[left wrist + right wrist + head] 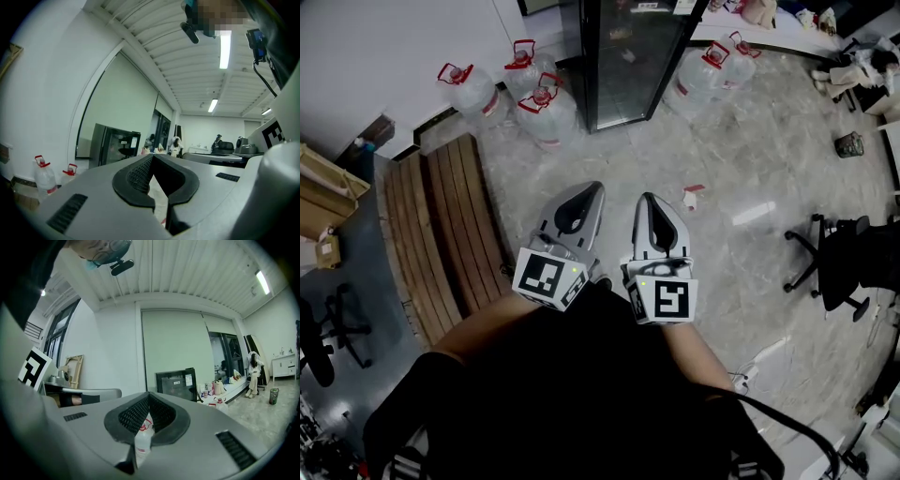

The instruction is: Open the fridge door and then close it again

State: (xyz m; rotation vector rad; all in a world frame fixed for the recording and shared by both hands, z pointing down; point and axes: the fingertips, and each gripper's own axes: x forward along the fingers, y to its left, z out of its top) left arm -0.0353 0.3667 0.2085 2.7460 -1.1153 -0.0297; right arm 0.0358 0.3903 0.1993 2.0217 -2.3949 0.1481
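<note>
The fridge point(633, 56) is a black cabinet with a glass door, standing at the far end of the floor, and its door looks shut. It also shows in the left gripper view as fridge point(115, 145) and in the right gripper view as fridge point(177, 380), some way off. My left gripper point(581, 189) and right gripper point(649, 199) are held side by side close to my body, pointing toward the fridge and well short of it. Both are shut with nothing between the jaws: left gripper point(152, 157), right gripper point(148, 393).
Large water jugs stand either side of the fridge: jugs point(469, 89), point(546, 111) on the left and jugs point(703, 75) on the right. A slatted wooden bench point(441, 225) lies to my left. An office chair point(834, 258) stands at the right. A small scrap point(694, 192) lies on the floor.
</note>
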